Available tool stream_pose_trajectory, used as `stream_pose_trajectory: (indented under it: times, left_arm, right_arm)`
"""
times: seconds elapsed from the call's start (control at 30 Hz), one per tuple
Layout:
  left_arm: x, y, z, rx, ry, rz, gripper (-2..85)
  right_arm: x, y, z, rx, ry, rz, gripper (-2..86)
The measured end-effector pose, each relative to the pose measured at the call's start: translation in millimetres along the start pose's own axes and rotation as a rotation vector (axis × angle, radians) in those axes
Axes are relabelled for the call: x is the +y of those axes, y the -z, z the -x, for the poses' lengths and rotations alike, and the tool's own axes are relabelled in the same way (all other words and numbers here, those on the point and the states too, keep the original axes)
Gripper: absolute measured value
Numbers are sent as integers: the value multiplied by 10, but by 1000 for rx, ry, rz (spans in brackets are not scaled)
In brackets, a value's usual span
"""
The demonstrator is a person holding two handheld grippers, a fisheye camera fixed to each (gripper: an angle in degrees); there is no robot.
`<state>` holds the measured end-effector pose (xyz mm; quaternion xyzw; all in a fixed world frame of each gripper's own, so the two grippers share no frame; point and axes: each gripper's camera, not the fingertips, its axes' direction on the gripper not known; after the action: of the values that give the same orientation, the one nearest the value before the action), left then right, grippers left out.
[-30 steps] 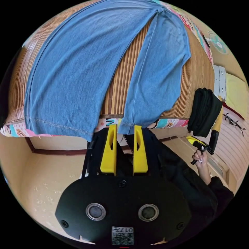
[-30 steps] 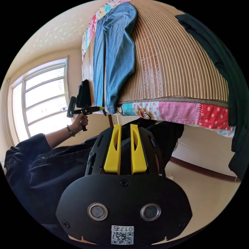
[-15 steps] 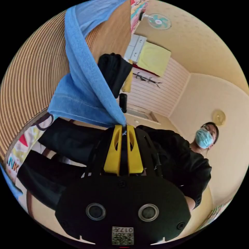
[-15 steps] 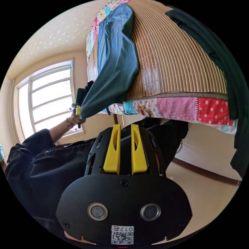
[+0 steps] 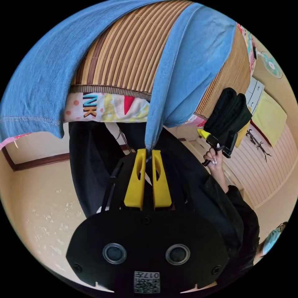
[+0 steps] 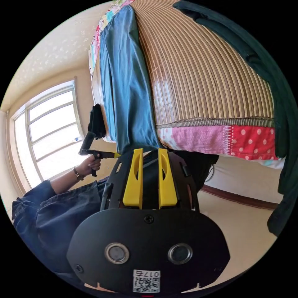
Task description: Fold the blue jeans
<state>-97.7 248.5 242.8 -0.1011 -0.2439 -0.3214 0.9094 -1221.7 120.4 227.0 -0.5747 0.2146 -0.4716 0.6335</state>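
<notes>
A striped bamboo mat [image 6: 201, 71] covers the bed, a dark garment [image 6: 279, 93] draped along its edge.

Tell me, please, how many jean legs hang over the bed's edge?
2. One leg drapes over the edge apart from the left gripper; the other leg runs down into its jaws.

daylight from window [image 6: 46, 130] | glare on mat [image 6: 164, 93] | sharp | fisheye-warped edges

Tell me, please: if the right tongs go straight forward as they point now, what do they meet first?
Probably the blue jeans: the right tongs point at the leg hanging over the edge of the bamboo mat. Depth is unclear.
</notes>
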Motion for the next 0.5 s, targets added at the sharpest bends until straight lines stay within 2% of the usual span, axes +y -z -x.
stream_pose_trajectory:
  times: [0.13,0.23,0.3,0.4,0.5]
  left_arm:
    - [-42,-83,-126,-53,21,-4,40]
    - [-94,-148,-191,-106,33,7,44]
    - [-113,-222,-121,-272,167,69,55]
    - [-54,-331,-57,-448,227,120,70]
    - [36,-423,-66,-391,176,97,72]
  right_arm:
    - [-104,-233,85,128,56,96,79]
    - [-155,-370,106,112,72,148,79]
    - [-182,-443,109,83,73,178,80]
    - [-205,-518,129,122,69,193,80]
    - [-219,-594,146,134,81,205,77]
